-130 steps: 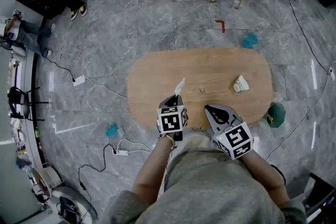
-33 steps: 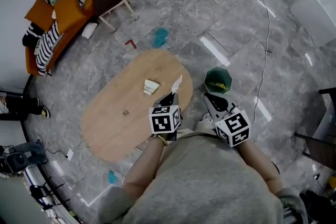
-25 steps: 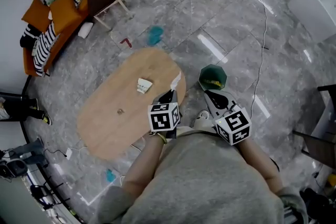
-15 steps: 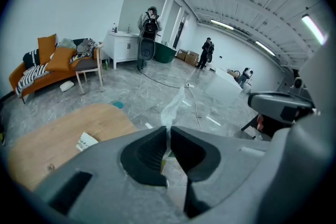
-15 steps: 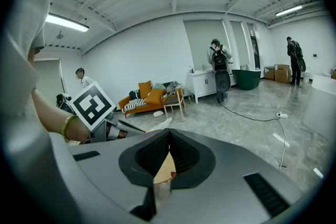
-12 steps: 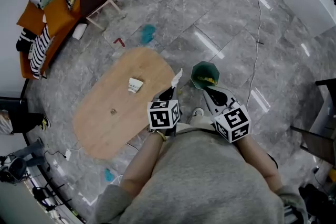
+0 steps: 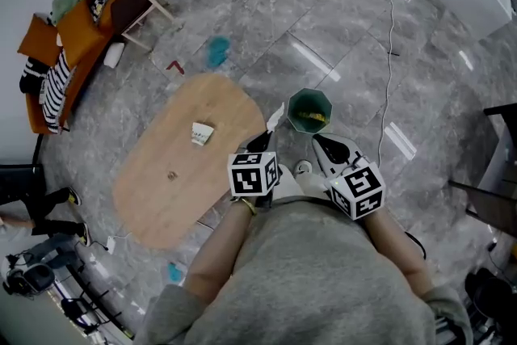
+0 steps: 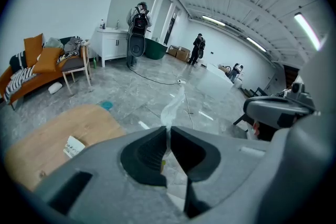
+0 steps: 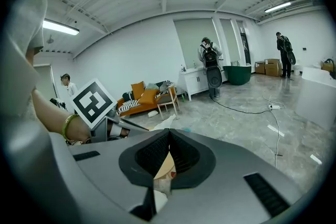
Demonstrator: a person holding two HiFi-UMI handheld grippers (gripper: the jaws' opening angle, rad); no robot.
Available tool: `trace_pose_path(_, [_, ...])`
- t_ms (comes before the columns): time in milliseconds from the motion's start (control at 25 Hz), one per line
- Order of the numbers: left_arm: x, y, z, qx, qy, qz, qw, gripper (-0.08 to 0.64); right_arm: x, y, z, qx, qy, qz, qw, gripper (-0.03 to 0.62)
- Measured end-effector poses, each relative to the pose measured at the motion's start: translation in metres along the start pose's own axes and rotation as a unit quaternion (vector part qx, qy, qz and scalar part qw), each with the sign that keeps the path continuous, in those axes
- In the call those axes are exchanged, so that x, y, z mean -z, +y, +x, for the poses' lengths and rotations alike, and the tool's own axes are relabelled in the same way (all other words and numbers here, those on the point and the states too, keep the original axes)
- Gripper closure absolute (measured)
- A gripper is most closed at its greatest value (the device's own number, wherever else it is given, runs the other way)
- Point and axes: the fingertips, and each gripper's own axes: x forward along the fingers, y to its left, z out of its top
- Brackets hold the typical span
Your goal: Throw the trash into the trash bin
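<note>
The left gripper (image 7: 260,143) has its jaws pressed together on a thin, clear plastic wrapper (image 7: 275,118); the left gripper view shows the film pinched at the jaw tips and standing out beyond them. The right gripper (image 7: 321,143) has its jaws closed tip to tip, with no item projecting from them. In the head view, the green trash bin (image 7: 323,99) stands on the floor just off the table (image 7: 161,182) edge, at roughly 1 o'clock from the left jaws and 11 o'clock from the right jaws. The long axis of the wrapper runs from the left jaws toward 1 o'clock, so its free end points at the bin and lies near the bin rim at about 8 o'clock. The right gripper is nearer the bin, but the left carries the load. The wrapper is judged not yet over the opening, so advance the left gripper toward 1 o'clock before release. A crumpled paper (image 7: 201,132) lies on the table, well apart at about 10 o'clock from the left jaws.
</note>
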Motion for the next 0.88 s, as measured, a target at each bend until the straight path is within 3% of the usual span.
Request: trace_pose_path(880, [0.009, -0.017, 0.050, 0.042, 0.034, 0.021, 0.9983, 0.526, 0.040, -0.023, 0.014, 0.037, 0.012, 0.054, 0.998, 0.583])
